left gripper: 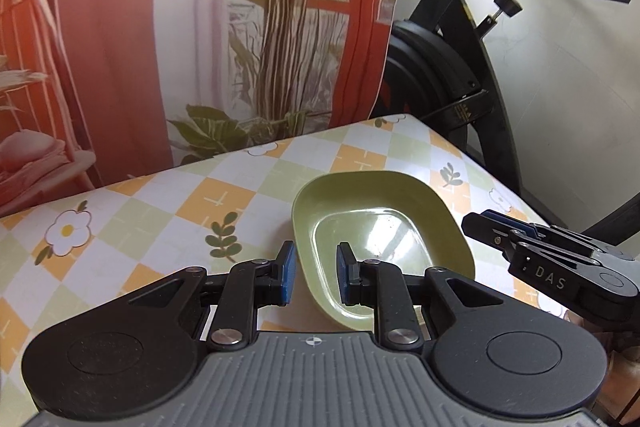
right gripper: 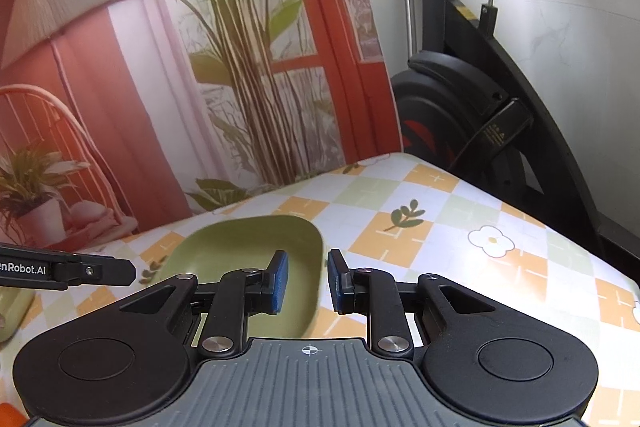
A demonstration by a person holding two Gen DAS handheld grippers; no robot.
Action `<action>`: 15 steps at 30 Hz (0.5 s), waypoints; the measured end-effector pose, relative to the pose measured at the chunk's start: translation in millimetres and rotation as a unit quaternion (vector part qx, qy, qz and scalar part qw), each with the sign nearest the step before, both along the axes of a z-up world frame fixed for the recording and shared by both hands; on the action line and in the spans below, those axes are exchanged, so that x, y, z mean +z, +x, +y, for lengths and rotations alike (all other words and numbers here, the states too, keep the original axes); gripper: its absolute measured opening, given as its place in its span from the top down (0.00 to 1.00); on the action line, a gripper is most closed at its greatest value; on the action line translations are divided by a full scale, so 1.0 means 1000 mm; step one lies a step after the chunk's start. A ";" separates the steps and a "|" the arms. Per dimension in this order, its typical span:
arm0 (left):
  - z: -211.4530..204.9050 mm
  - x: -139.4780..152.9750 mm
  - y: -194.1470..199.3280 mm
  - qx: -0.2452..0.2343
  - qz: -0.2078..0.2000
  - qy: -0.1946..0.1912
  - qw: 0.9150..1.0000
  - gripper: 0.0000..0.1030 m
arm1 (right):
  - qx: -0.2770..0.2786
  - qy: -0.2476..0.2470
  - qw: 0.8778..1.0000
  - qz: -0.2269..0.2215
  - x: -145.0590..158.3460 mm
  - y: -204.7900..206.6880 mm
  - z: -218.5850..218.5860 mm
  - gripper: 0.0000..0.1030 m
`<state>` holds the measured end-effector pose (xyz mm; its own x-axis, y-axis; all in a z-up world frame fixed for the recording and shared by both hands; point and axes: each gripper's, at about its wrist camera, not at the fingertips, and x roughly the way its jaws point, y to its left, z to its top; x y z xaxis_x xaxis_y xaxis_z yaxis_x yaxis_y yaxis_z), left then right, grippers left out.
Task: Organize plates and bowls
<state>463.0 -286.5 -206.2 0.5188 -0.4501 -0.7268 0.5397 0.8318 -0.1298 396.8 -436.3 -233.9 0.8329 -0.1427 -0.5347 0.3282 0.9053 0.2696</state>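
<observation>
Checked counter [left gripper: 168, 203], printed backdrop [left gripper: 120, 27] behind. Left tongs [left gripper: 314, 273] and right tongs [right gripper: 306, 281] apart, straddling opposite rims of green bowl [left gripper: 360, 227], unclamped. Risk of tipping or skidding on glossy, sloped walls.

A checked cloth [left gripper: 168, 211] of orange, green and white squares, printed with daisies and leaf sprigs, covers the counter. Behind it hangs a printed backdrop [left gripper: 120, 39] showing a pink curtain, a tall plant, a red window frame and a wire chair; in the right wrist view it also shows a lamp shade. To its right an exercise bike [left gripper: 436, 67] stands against a white wall [left gripper: 560, 39].
</observation>
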 end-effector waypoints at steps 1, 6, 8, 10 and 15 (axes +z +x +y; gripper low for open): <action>-0.003 -0.003 0.002 -0.001 0.001 0.005 1.000 0.78 | 0.000 0.001 1.000 0.005 -0.004 0.004 -0.001 0.80; -0.009 -0.017 0.008 -0.004 0.020 0.015 1.000 0.78 | 0.006 0.008 1.000 0.012 -0.019 0.011 -0.001 0.80; -0.009 -0.020 0.010 -0.002 0.025 0.015 1.000 0.76 | 0.005 0.012 1.000 0.011 -0.022 0.012 0.001 0.81; -0.011 -0.023 0.012 -0.002 0.028 0.017 0.999 0.76 | 0.006 0.010 1.000 0.013 -0.024 0.013 0.003 0.82; -0.010 -0.030 0.015 0.000 0.038 0.014 0.999 0.76 | 0.003 0.010 1.000 0.016 -0.027 0.013 0.002 0.90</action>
<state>478.2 -296.9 -235.8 0.4622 -0.4284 -0.7764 0.5285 0.8362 -0.1468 409.7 -434.1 -260.6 0.8164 -0.1255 -0.5637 0.3306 0.9019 0.2779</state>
